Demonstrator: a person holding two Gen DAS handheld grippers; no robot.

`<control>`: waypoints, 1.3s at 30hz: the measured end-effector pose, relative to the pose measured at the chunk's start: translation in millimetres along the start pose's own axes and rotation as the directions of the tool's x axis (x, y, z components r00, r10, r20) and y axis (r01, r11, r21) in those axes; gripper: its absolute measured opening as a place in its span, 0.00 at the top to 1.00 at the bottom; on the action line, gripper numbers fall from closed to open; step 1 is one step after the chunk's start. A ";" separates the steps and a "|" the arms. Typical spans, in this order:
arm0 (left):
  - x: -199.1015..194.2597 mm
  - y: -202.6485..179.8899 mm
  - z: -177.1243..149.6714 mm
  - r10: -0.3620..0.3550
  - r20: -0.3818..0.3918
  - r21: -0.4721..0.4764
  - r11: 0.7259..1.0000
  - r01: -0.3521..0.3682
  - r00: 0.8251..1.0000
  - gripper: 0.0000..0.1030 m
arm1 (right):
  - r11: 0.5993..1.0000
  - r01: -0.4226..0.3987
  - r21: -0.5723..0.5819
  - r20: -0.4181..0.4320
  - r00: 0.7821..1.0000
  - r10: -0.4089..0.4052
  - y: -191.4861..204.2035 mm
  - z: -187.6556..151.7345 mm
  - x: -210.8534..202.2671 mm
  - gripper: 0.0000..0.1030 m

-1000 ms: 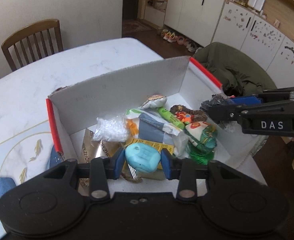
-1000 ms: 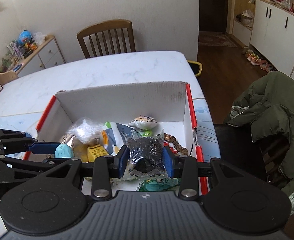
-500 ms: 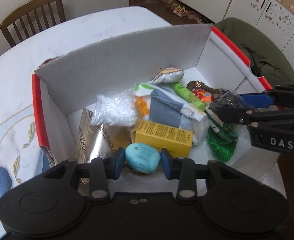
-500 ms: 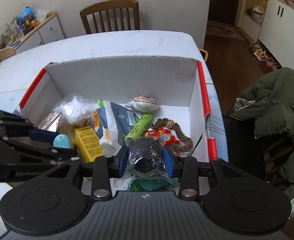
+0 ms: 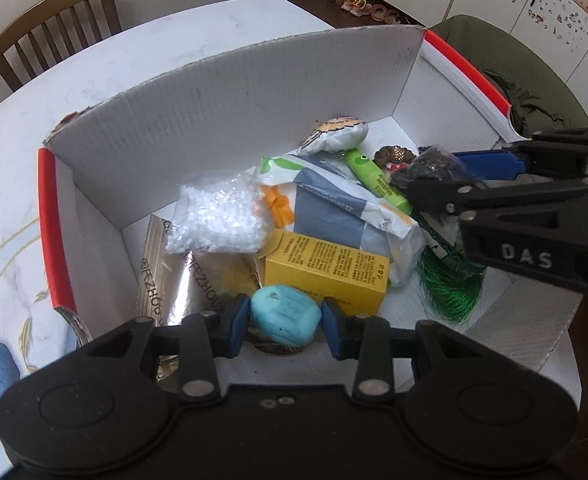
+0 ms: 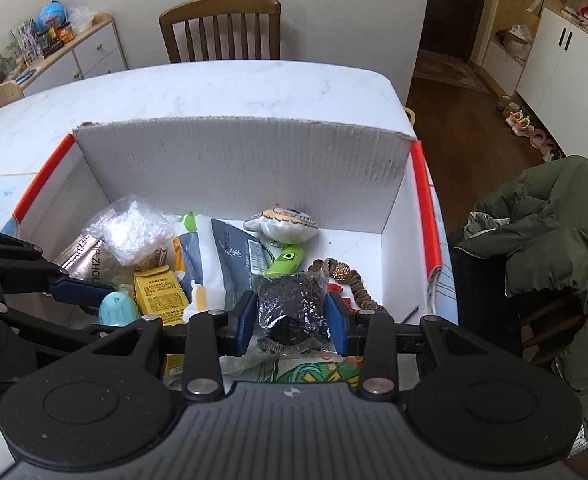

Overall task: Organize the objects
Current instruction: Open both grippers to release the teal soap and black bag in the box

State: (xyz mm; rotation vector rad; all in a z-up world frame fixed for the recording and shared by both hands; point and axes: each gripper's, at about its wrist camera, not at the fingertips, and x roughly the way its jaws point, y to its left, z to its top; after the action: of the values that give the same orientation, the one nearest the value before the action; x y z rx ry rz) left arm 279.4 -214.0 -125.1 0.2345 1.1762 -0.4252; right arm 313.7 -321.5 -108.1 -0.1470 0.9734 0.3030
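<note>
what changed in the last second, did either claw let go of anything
No. Both claws moved down and forward into the cardboard box. The left claw still grips the light blue case, the right claw the bag of black bits. The box contents stayed put.

Right tongs (image 6: 292, 318) clamp black bead bag (image 6: 292, 306) above white box (image 6: 238, 160); left tongs (image 6: 106, 304) grip blue case (image 6: 118, 309).
</note>
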 end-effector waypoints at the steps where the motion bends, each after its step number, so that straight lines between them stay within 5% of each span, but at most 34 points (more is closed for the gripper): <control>1: 0.1 0.4 -0.4 -0.002 -0.002 0.000 1.000 0.002 1.000 0.63 | 1.000 0.002 -0.002 -0.003 1.000 -0.002 0.3 -0.1 1.1 0.64; 10: 2.3 0.4 -4.2 -0.026 -0.019 -0.014 1.000 0.026 0.999 0.63 | 1.000 -0.020 0.000 0.007 1.000 0.020 -2.2 -4.2 -4.3 0.63; 20: -3.8 -0.8 -10.2 -0.049 -0.009 -0.021 0.999 0.048 0.999 0.53 | 0.998 -0.066 0.016 0.045 0.997 0.065 -3.3 -10.0 -24.0 0.46; 26: -15.8 -2.1 -16.2 -0.048 0.028 -0.024 0.999 0.049 0.998 0.40 | 0.996 -0.084 0.022 0.071 0.994 0.082 -3.6 -12.8 -39.0 0.46; 37: -37.9 -6.4 -19.3 -0.060 0.117 -0.036 0.997 0.064 0.991 0.38 | 0.993 -0.118 0.033 0.119 0.986 0.113 3.4 -19.4 -67.7 0.45; 39: -45.6 -5.3 -21.6 -0.055 0.140 -0.034 0.998 0.060 0.989 0.31 | 0.992 -0.123 0.040 0.131 0.985 0.117 4.8 -20.7 -74.0 0.43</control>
State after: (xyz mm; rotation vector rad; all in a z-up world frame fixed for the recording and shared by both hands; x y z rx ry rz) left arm 244.4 -201.1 -90.7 0.1357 1.0553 -0.4620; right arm 257.0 -336.1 -58.2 -0.0249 0.8626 0.3947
